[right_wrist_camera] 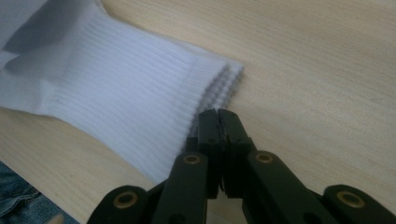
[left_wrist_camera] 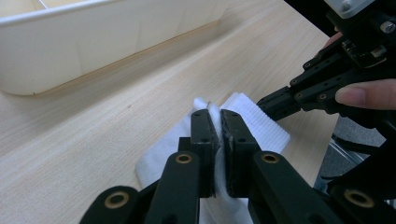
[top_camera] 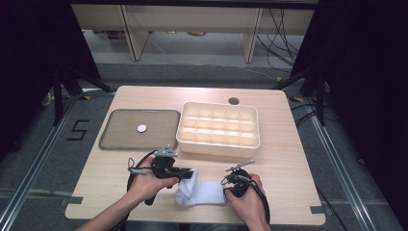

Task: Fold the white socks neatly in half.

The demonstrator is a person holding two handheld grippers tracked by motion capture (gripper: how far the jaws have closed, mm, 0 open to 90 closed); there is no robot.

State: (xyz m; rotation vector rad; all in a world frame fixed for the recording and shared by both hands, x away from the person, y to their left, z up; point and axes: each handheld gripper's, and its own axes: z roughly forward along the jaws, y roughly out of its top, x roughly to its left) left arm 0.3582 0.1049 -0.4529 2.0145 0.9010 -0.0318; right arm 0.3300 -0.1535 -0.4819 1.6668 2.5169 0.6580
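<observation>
A white sock lies folded on the wooden table near the front edge. My left gripper comes at it from the left and is shut on a raised fold of the fabric. In the left gripper view that fold is pinched between the jaws of my left gripper, with the ribbed sock cuff beyond. My right gripper is at the cuff end. Its jaws are shut, tips against the edge of the ribbed sock, and no fabric shows between them. My right gripper also appears in the left gripper view.
A cream box with several compartments stands just behind the sock; its wall is close to the left gripper. A grey tray at the back left holds a small white disc. The table's front edge is close by.
</observation>
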